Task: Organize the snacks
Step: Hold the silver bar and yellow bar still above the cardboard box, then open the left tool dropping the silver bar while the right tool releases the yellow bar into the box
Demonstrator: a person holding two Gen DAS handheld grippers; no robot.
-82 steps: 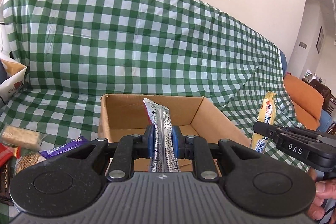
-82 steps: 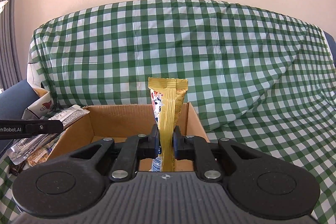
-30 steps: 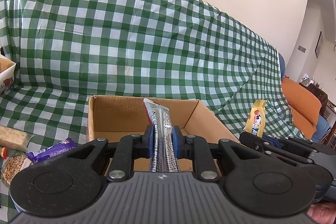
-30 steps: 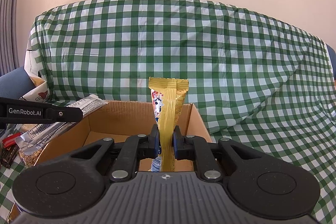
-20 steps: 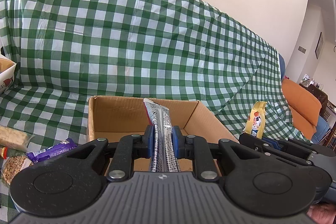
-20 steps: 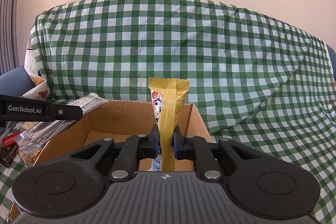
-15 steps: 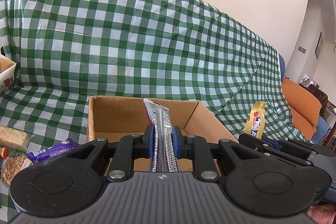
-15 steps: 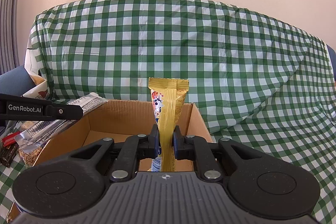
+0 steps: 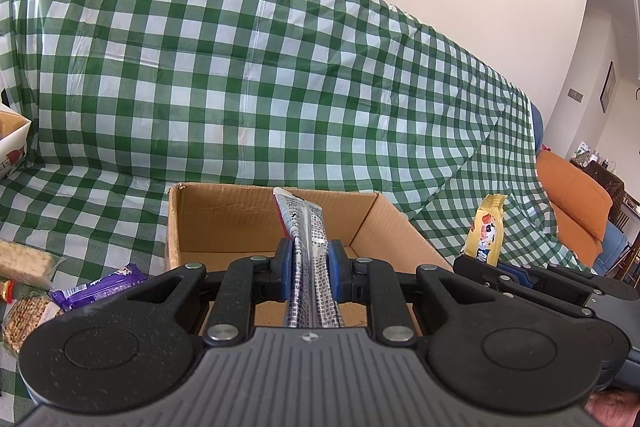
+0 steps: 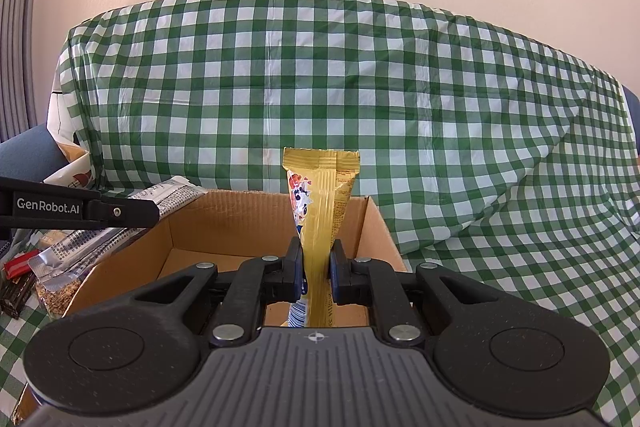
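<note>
My left gripper [image 9: 307, 261] is shut on a silver snack packet [image 9: 308, 239] and holds it upright above an open cardboard box [image 9: 224, 223]. My right gripper [image 10: 316, 263] is shut on a yellow snack packet [image 10: 324, 203], held upright over the right part of the same box [image 10: 224, 227]. The right gripper and its yellow packet [image 9: 486, 231] show at the right edge of the left wrist view. The left gripper's finger and silver packet [image 10: 172, 197] show at the left of the right wrist view.
The box sits on a sofa under a green checked cloth [image 9: 280, 87]. Loose snacks lie left of the box: a purple packet [image 9: 100, 285], a wafer pack [image 9: 24, 263], a grain bar [image 10: 56, 291]. An orange cushion [image 9: 572, 203] is far right.
Over the last second nothing has visibly moved. Since 2.7 s ago both grippers came closer to the box, each still holding its packet.
</note>
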